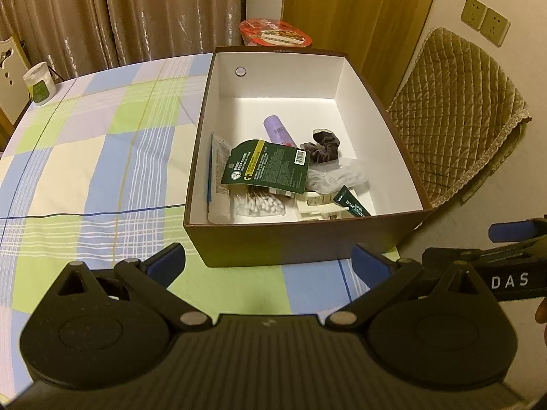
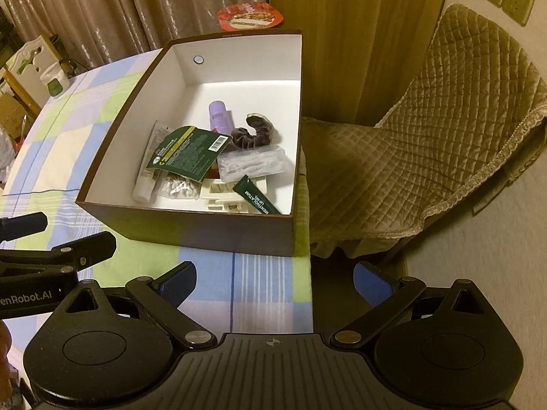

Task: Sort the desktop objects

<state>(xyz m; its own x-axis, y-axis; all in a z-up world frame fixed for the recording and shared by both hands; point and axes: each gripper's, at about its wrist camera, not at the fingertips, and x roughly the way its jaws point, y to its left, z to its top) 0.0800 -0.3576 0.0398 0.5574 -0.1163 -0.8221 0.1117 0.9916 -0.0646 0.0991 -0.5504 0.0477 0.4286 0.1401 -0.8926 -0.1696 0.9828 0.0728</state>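
Note:
A brown box with white inside (image 1: 273, 242) (image 2: 191, 229) stands on the checked tablecloth at the table's right edge. In it lie a green packet (image 1: 266, 165) (image 2: 188, 152), a purple bottle (image 1: 278, 131) (image 2: 220, 118), a dark scrunchie (image 1: 323, 145) (image 2: 258, 131), cotton swabs (image 1: 258, 205) (image 2: 179, 186), a clear packet (image 1: 336, 176) (image 2: 253, 165), a cream clip (image 1: 319, 206) (image 2: 225, 194), a green lip-gel tube (image 1: 352, 201) (image 2: 258, 196) and a white tube (image 1: 218, 184) (image 2: 145, 184). My left gripper (image 1: 270, 261) is open and empty in front of the box. My right gripper (image 2: 275, 282) is open and empty, to its right.
A white jar (image 1: 39, 83) (image 2: 54, 80) stands at the table's far left. A red food tub (image 1: 275, 32) (image 2: 251, 17) sits behind the box. A chair with a quilted brown cover (image 1: 458, 112) (image 2: 427, 143) stands right of the table. Curtains hang behind.

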